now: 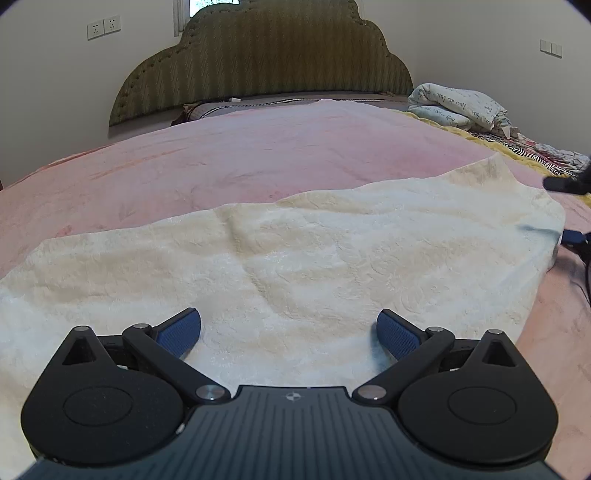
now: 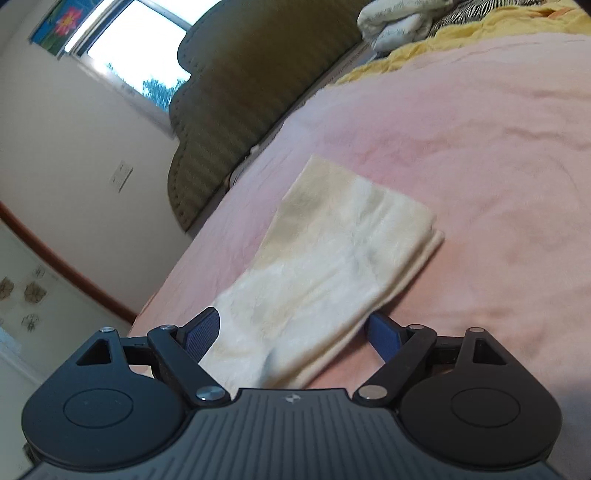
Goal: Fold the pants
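Pants (image 1: 295, 251), cream and fleecy, lie flat on the pink blanket (image 1: 240, 155) that covers the bed. In the left wrist view they spread across the lower half of the frame, running from the left edge toward the right, where their far end stops short of a dark object (image 1: 565, 182) at the frame border; what that object is cannot be told. In the right wrist view the pants (image 2: 325, 266) show as a long folded strip, two layers visible at the far end, one edge peeking out just beyond the other.

The left tongs (image 1: 288, 332) hang just above the pants with the jaws spread wide and nothing between the blue pads (image 1: 177, 332). The fabric under them looks smooth, with a few shallow creases further out.

The right tongs (image 2: 291, 334) are also spread wide. The near end of the strip lies between the two blue pads (image 2: 202, 334), but neither pad is pressing on it, so the cloth is not clamped. This view is tilted and somewhat blurred.

Behind the bed stands an olive headboard (image 1: 258, 62) with a scalloped top, against a pale wall with sockets (image 1: 103, 26). A rolled white quilt (image 1: 458, 105) with writing on it sits at the far right corner of the bed, beside a yellow cover (image 1: 491, 142) and a zebra-striped cloth (image 1: 554, 158). The right view shows a window (image 2: 136, 48) above the headboard.
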{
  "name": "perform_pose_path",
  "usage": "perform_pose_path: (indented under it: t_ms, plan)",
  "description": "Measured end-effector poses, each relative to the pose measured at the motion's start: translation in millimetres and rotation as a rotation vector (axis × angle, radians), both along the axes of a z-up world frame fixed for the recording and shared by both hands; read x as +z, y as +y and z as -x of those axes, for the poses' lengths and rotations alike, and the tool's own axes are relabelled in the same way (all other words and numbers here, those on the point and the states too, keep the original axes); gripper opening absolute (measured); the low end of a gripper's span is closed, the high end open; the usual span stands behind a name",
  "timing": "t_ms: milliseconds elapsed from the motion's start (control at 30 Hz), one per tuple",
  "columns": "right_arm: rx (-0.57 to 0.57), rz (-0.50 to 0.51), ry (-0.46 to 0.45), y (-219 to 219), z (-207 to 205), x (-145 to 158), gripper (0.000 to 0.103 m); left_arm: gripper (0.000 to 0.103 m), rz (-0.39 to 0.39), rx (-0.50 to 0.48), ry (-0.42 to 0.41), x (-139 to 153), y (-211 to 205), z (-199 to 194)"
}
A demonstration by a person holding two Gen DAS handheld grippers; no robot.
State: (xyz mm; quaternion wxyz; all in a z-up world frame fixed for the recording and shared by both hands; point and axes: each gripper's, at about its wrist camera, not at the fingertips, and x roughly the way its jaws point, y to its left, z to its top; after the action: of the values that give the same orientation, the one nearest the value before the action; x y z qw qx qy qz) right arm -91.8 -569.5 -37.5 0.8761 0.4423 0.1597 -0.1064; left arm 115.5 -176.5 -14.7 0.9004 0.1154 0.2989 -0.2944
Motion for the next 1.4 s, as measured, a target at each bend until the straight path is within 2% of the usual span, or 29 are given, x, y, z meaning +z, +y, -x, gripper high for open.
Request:
perform_pose_path:
  t_ms: [167,300,333,367,400,467,533,600,700,933,1067,1267,1333,1400]
  plan:
    - [-0.158,0.058,-0.036,-13.2,-22.6,-4.0,0.086,0.103,0.000,0.000,0.001,0.3,0.0,-0.2]
    - [-0.142,0.113,-0.022,-19.1,-44.1,-5.6,0.085,0.103,0.001,0.000,0.001,0.2,0.1,-0.3]
    - [-0.133,0.129,-0.018,-18.7,-47.0,-5.8,0.080,0.103,0.001,0.000,0.001,0.2,0.0,-0.3]
    - [-0.121,0.131,-0.014,-18.0,-47.1,-7.2,0.065,0.103,0.001,0.000,0.001,0.2,0.0,-0.3]
    - [-0.115,0.116,-0.014,-19.5,-46.7,-9.2,0.060,0.103,0.000,0.000,0.001,0.3,0.0,-0.3]
    - [-0.112,0.097,-0.026,-21.9,-40.9,-10.9,0.060,0.103,0.000,0.000,0.000,0.3,0.1,-0.4]
    - [-0.099,0.108,-0.020,-20.2,-42.2,-9.7,0.065,0.103,0.000,0.000,0.001,0.2,0.1,-0.4]
    - [-0.081,0.129,-0.039,-15.7,-43.8,-8.4,0.083,0.103,0.000,0.000,0.000,0.2,0.1,-0.4]
    - [-0.034,0.179,-0.024,-6.4,-51.6,-3.9,0.096,0.103,0.000,0.000,0.000,0.1,0.1,-0.4]
    - [-0.062,0.190,-0.021,1.4,-51.6,-3.2,0.098,0.103,0.001,0.000,0.000,0.1,0.0,-0.5]
    - [-0.066,0.219,0.015,8.2,-54.2,-0.7,0.101,0.103,0.001,0.000,0.000,0.1,0.1,-0.5]
    - [-0.053,0.291,0.088,17.2,-57.7,4.6,0.101,0.103,0.001,0.000,0.000,0.0,0.1,-0.6]
    - [-0.052,0.263,0.061,13.6,-54.1,2.3,0.101,0.103,0.001,0.001,0.000,0.0,0.0,-0.6]
    - [-0.050,0.193,-0.004,4.2,-45.7,-3.1,0.102,0.103,0.000,0.001,0.000,0.0,0.0,-0.5]
